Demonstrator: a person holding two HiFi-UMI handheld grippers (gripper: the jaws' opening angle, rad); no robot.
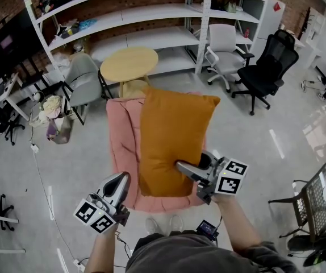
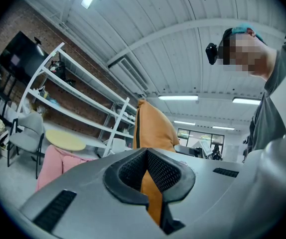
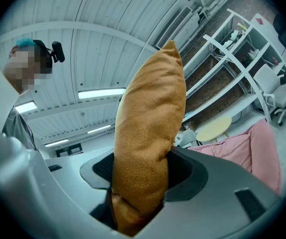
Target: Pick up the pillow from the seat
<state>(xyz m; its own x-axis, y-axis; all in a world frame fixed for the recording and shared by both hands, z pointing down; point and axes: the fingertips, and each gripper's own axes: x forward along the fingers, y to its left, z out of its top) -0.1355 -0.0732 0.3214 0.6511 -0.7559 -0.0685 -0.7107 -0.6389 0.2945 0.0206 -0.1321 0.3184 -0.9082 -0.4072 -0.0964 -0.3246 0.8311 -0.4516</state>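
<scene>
Head view: an orange pillow (image 1: 171, 135) stands on edge over the pink seat (image 1: 120, 147), its near right edge in the right claw (image 1: 180, 166); the left claw (image 1: 124, 178) hovers near its left corner. Left gripper view: claw drawn narrow, empty, pillow beyond. Right gripper view: claw clamped on the pillow's lower edge

pink seat (image 1: 120, 147): middle hidden by pillow (image 1: 171, 141) | shelf items (image 1: 78, 26): too small to tell
</scene>
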